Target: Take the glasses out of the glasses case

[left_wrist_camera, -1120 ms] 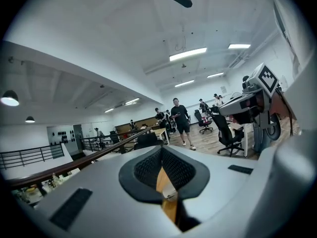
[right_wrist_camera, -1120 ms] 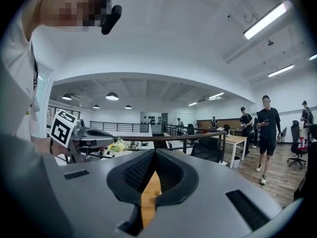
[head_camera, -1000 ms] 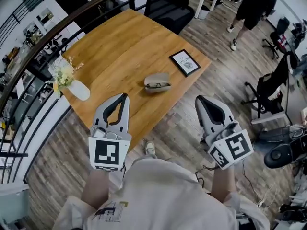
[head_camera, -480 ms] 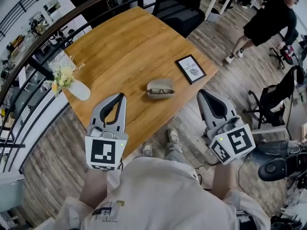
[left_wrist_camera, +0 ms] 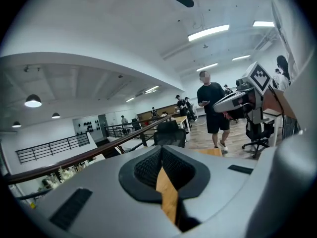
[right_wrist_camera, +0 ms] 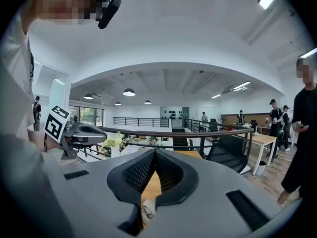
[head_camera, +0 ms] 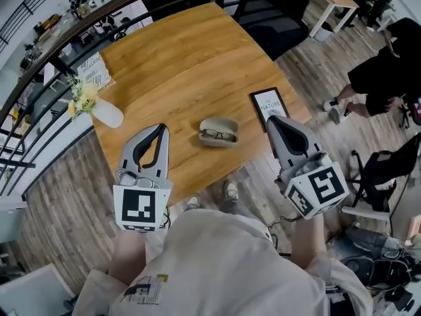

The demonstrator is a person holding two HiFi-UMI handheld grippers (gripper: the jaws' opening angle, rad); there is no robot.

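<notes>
An open grey glasses case [head_camera: 218, 131] lies on the wooden table [head_camera: 177, 58] near its front edge, with dark-rimmed glasses [head_camera: 218, 135] inside. My left gripper [head_camera: 162, 128] hovers over the table's front left part, well left of the case, jaws shut and empty. My right gripper [head_camera: 271, 119] is right of the case at the table's edge, also shut and empty. In the right gripper view the case [right_wrist_camera: 147, 212] shows low in the gap behind the shut tips [right_wrist_camera: 155, 151]. The left gripper view shows its tips [left_wrist_camera: 161, 148] meeting over bare wood.
A black-framed picture [head_camera: 271, 104] lies flat just beyond my right gripper. A white vase with flowers [head_camera: 105, 112] stands at the table's left corner. A black office chair [head_camera: 279, 18] and a dark railing [head_camera: 79, 28] are behind the table. A person [head_camera: 385, 78] stands at right.
Both grippers have moved forward toward the table, the right one more, from over the floor to the table's edge by the picture. The case has not moved on the table.
</notes>
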